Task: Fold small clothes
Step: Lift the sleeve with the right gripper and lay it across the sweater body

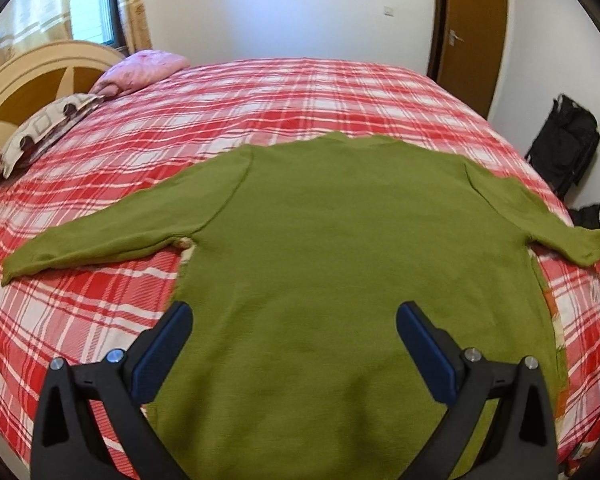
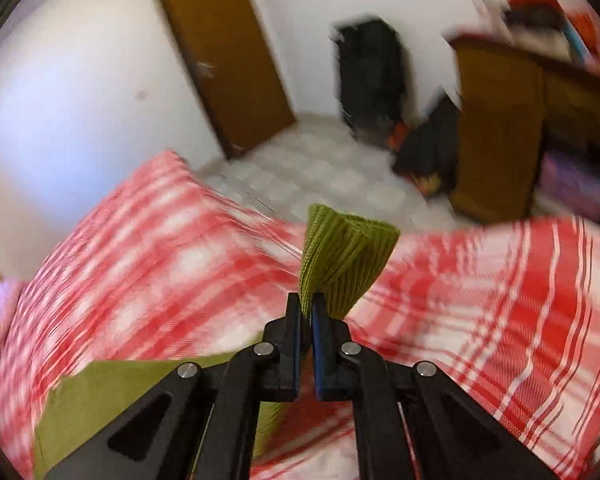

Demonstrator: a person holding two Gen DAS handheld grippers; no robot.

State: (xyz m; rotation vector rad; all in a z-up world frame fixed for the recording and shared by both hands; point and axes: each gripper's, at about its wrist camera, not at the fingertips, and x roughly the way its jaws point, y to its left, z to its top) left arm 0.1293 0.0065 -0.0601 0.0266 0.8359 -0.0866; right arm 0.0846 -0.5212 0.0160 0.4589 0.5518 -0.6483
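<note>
Left wrist view: green sweater (image 1: 352,248) spread flat on the bed (image 1: 260,96) with red-white plaid cover, both sleeves out to the sides, neckline on the far side. Left claw (image 1: 294,316) spread wide, hanging over the sweater's near hem, pinching nothing. Pillows (image 1: 44,128) by the headboard, far left of the sweater; black bag (image 1: 564,148) on the floor past its right sleeve

Right wrist view: blurry. Right claw (image 2: 306,300) pressed together, pinching the sweater's ribbed cuff (image 2: 346,256), which fans out above the fingers, raised off the bed. Brown door (image 2: 228,56) beyond
</note>
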